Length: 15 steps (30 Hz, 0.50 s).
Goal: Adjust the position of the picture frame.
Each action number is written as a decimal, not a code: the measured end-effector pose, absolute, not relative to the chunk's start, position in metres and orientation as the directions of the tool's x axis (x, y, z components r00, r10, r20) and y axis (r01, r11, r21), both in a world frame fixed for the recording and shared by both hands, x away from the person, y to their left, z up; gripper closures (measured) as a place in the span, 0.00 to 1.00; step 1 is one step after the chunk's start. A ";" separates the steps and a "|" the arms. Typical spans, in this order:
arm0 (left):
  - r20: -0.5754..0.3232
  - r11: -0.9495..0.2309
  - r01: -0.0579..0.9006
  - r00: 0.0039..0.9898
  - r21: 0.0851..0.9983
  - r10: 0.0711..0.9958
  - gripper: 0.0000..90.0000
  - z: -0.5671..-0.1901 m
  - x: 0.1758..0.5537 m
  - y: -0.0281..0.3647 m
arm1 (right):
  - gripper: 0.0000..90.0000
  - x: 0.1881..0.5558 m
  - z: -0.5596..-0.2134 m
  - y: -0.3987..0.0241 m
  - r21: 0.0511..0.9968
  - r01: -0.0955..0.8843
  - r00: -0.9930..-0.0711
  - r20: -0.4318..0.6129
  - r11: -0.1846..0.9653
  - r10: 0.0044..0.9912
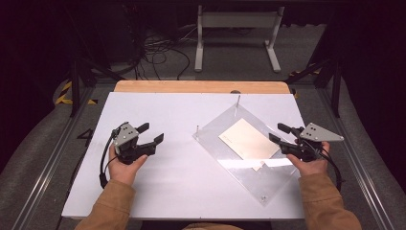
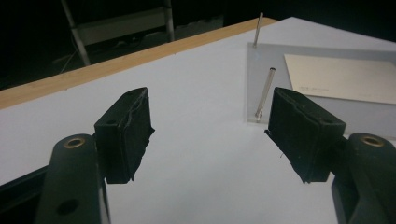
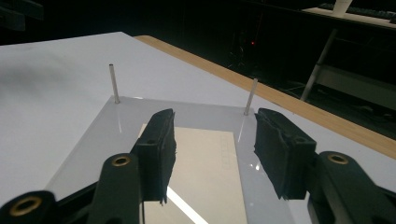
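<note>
A clear acrylic plate [image 1: 275, 179] lies skewed on the right half of the white table, with a cream envelope [image 1: 249, 139] under or on it and two thin metal pins [image 1: 238, 101] standing at its far corners. My left gripper [image 1: 152, 133] hovers over the bare left half of the table, open, nothing between its jaws. In the left gripper view the gripper [image 2: 210, 135] faces the plate's corner pin [image 2: 264, 93] and the envelope [image 2: 343, 77]. My right gripper [image 1: 276, 133] is at the plate's right edge, open and empty. The right gripper view has this gripper [image 3: 212, 154] above the envelope [image 3: 205, 158], both pins [image 3: 112, 83] beyond.
The white table top [image 1: 182, 177] has a wooden strip [image 1: 201, 86] along its far edge. Beyond it stand a white frame leg set [image 1: 237, 28] and loose cables [image 1: 158, 52] on the floor. Metal rails [image 1: 52, 158] run along both sides.
</note>
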<state>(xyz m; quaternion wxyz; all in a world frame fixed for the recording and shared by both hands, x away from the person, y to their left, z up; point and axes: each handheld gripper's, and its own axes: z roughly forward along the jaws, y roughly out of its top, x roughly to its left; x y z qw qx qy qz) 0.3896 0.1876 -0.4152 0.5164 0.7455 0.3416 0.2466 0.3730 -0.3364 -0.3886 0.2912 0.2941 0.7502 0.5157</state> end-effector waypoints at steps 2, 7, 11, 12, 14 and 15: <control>0.015 -0.233 0.253 0.645 0.939 0.764 0.34 -0.415 0.389 0.186 | 0.54 0.373 -0.388 -0.337 0.946 0.142 -0.656 -0.131 0.292 0.743; -0.003 -0.212 0.254 0.649 0.944 0.761 0.34 -0.414 0.390 0.186 | 0.54 0.372 -0.387 -0.338 0.947 0.143 -0.654 -0.129 0.289 0.746; -0.014 -0.203 0.262 0.645 0.944 0.764 0.34 -0.415 0.391 0.190 | 0.54 0.373 -0.387 -0.339 0.948 0.144 -0.653 -0.124 0.283 0.747; -0.024 -0.192 0.264 0.643 0.945 0.766 0.34 -0.415 0.391 0.190 | 0.54 0.373 -0.387 -0.339 0.948 0.146 -0.652 -0.124 0.284 0.748; -0.020 -0.196 0.264 0.642 0.944 0.767 0.34 -0.414 0.391 0.191 | 0.54 0.373 -0.387 -0.339 0.947 0.147 -0.652 -0.123 0.285 0.748; -0.020 -0.197 0.264 0.642 0.944 0.767 0.34 -0.414 0.390 0.191 | 0.54 0.374 -0.387 -0.339 0.948 0.149 -0.653 -0.120 0.282 0.748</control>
